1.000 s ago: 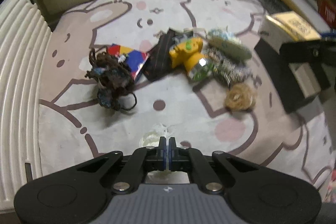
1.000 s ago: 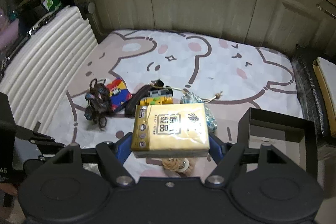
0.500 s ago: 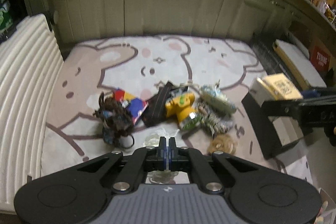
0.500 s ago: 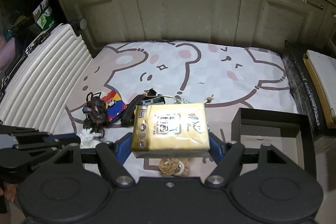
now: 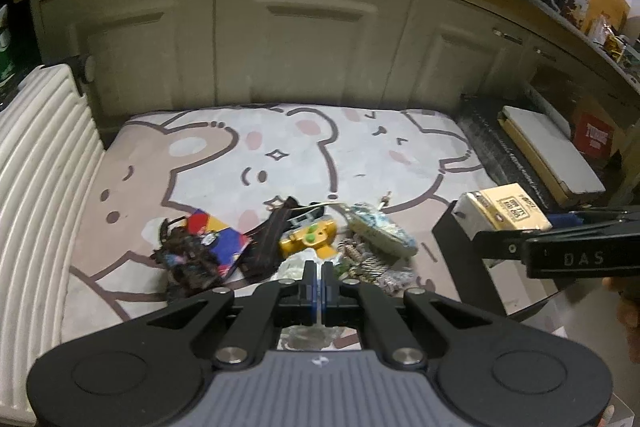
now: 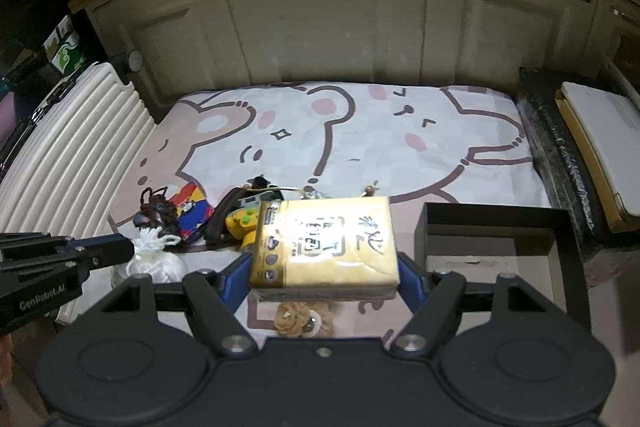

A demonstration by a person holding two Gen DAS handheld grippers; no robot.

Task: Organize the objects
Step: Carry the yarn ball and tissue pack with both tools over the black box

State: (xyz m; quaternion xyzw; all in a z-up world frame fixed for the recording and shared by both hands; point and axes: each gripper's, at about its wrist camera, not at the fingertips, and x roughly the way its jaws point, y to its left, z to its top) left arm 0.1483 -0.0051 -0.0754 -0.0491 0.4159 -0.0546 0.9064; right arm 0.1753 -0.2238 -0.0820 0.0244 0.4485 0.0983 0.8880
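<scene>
Nearest, the right gripper clamps a gold tissue pack between its 2 blue-padded fingers, the pack lying flat with its printed face up. From the left wrist view the same pack hangs in the air at the near left corner of a black open box, which stands on the mat at the right. The left gripper has its jaws pressed together on the neck of a small white drawstring pouch; from the right wrist view the pouch hangs from the gripper's tip at the left, in front of the clutter. Just below the tissue pack a tan flower-shaped ornament lies on the cartoon bear mat. Farther out, a loose heap of small things sits on the mat: a dark tangled hair piece, touching a red, blue and yellow card, then a dark brown strap, a yellow toy, a pale patterned pouch and some silvery beaded clutter. A white ribbed suitcase borders the mat on the left. Beyond the mat stand cream cabinet doors with bar handles under a yellow-edged counter.
</scene>
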